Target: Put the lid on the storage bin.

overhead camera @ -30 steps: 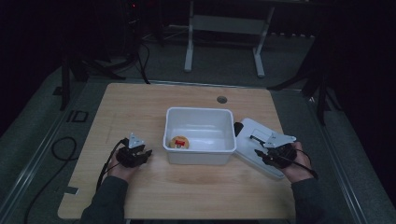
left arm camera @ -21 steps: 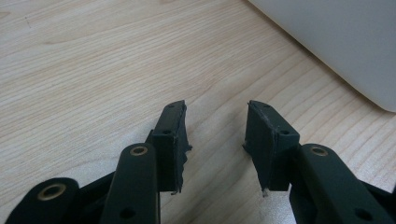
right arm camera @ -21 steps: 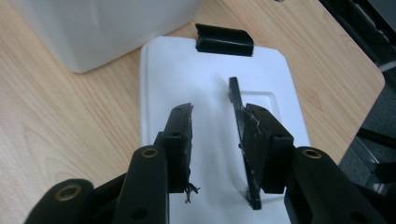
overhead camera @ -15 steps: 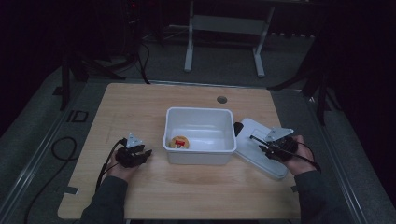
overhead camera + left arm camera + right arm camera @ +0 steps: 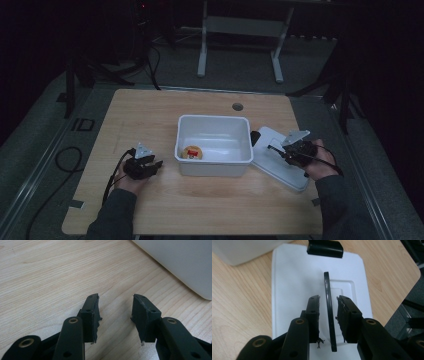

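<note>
Black jaws of the right gripper [image 5: 328,308] straddle the upright black handle [image 5: 329,312] of a white lid [image 5: 294,290] that lies flat on the wooden table [image 5: 150,115], just right of a white bin [image 5: 214,145]. The jaws have just been closing, yet a sliver of white lid shows on both sides of the handle, so the pads look not quite pressed home. At the table's near left, the left gripper [image 5: 115,312] rests low over bare wood with its jaws partly open and nothing between them, the bin's wall rising just beyond. Farther out, a black clip [image 5: 325,248] sits at the lid's far end, and inside the bin lies 1 small orange-and-red item [image 5: 192,152], too small to identify. From here the likeliest trouble is a poor bite: the handle is thin and runs slightly askew between the pads, so a squeeze could twist it, or a lift could let the lid swing or slip and knock the bin. The handle's near end is cut off behind the jaws, how it joins the lid is hidden, and the dim room beyond the table reveals little more than stand legs and cables.
</note>
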Demonstrator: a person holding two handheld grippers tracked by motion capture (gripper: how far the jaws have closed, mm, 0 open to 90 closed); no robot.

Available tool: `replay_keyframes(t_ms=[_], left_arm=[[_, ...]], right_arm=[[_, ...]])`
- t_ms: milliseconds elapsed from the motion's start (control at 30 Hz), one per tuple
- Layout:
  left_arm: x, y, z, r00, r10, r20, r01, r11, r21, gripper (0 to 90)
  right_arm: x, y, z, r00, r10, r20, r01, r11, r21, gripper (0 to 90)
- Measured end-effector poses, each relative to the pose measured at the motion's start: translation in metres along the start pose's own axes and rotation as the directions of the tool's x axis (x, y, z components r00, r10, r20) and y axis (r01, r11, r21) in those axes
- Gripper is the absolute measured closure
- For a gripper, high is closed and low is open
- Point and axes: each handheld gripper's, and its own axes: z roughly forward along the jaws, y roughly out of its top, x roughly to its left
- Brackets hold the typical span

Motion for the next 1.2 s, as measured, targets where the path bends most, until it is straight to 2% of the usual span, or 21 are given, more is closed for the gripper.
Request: replay_keyframes(t_ms=[267,500,1000,1200], left_arm=[[0.0,0.0,0.0,1.0,0.0,0.001,0.0,1.0,-0.002,56.8],[0.0,0.0,0.0,1.0,0.001,0.001,-0.001,1.0,-0.002,56.5],[0.0,0.0,0.0,1.0,0.0,0.004,0.0,1.0,-0.003,55.7],[0.0,0.0,0.0,1.0,0.001,0.005,-0.001,1.0,-0.004,55.7]], right_arm=[[-0.006,0.009,0.007,0.9997,-0.025,-0.003,0.025,0.9984,0.05,72.4],[-0.008,0.015,0.013,0.9981,-0.061,-0.007,0.061,0.9921,0.109,73.1],[-0.013,0.019,0.024,0.9974,-0.067,-0.028,0.07,0.9862,0.15,71.0],[-0.014,0.022,0.027,0.996,-0.079,-0.041,0.085,0.9806,0.176,71.1]])
